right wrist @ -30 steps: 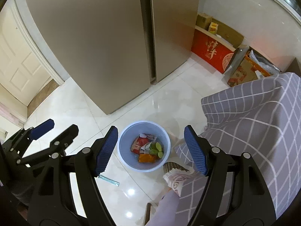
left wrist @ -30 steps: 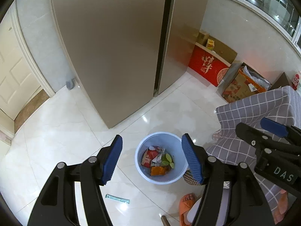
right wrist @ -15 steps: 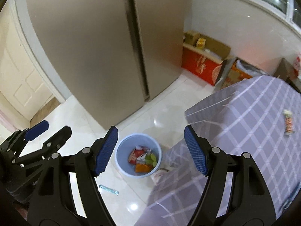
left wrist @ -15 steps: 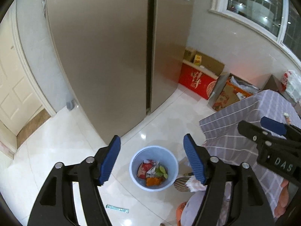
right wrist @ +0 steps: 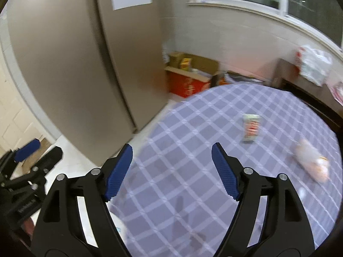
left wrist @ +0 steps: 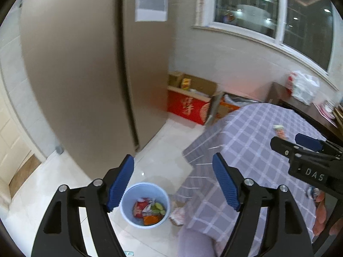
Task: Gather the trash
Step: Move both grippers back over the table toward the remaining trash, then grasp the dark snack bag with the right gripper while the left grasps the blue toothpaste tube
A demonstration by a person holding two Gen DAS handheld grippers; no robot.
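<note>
Left hand-held gripper [left wrist: 173, 182] jaws opening, empty, above pale blue round plastic bin [left wrist: 128, 205] holding wrappers on floor. Right hand-held gripper [right wrist: 172, 172] jaws opening, empty, over grey checked-cloth table [right wrist: 193, 171]; red-white wrapper [right wrist: 251, 128] far right on it.

Bin [left wrist: 145, 205] on floor, left of table [left wrist: 246, 150], wrappers [left wrist: 150, 211] inside.

Indoor ceiling light, moderately bright; lamps reflect in the dark window [left wrist: 268, 6]. Glare spots mark the refrigerator [left wrist: 70, 64] top and the floor [left wrist: 163, 156]. Motion blur smears the tablecloth [right wrist: 214, 150] and far boxes. Fisheye bending and black corners ring both views.
</note>
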